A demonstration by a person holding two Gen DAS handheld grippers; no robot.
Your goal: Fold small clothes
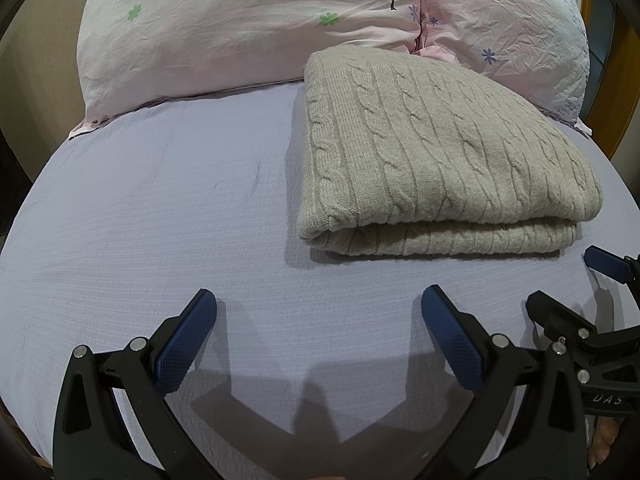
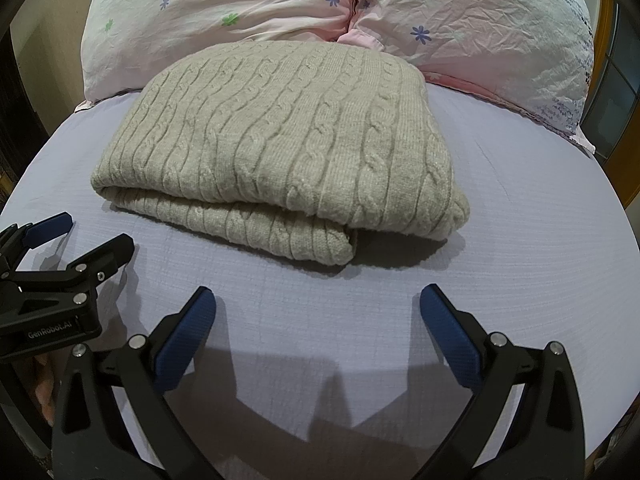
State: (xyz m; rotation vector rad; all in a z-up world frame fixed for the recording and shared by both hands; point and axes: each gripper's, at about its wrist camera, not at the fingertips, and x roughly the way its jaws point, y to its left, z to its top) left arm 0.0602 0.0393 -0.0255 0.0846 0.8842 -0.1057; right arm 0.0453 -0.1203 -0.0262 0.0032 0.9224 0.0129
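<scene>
A beige cable-knit sweater (image 1: pixel 436 152) lies folded into a thick rectangle on the lilac bed sheet (image 1: pixel 160 220), its folded edge toward me. It also shows in the right wrist view (image 2: pixel 288 148). My left gripper (image 1: pixel 319 304) is open and empty, hovering over bare sheet to the left of and in front of the sweater. My right gripper (image 2: pixel 318 304) is open and empty, just in front of the sweater's near edge. The right gripper shows at the right edge of the left wrist view (image 1: pixel 568 284); the left gripper shows at the left edge of the right wrist view (image 2: pixel 96 232).
Two pink floral pillows (image 1: pixel 248 28) (image 2: pixel 472 28) lean behind the sweater at the head of the bed. A wooden frame (image 1: pixel 624 80) stands at the far right. Lilac sheet (image 2: pixel 520 220) surrounds the sweater.
</scene>
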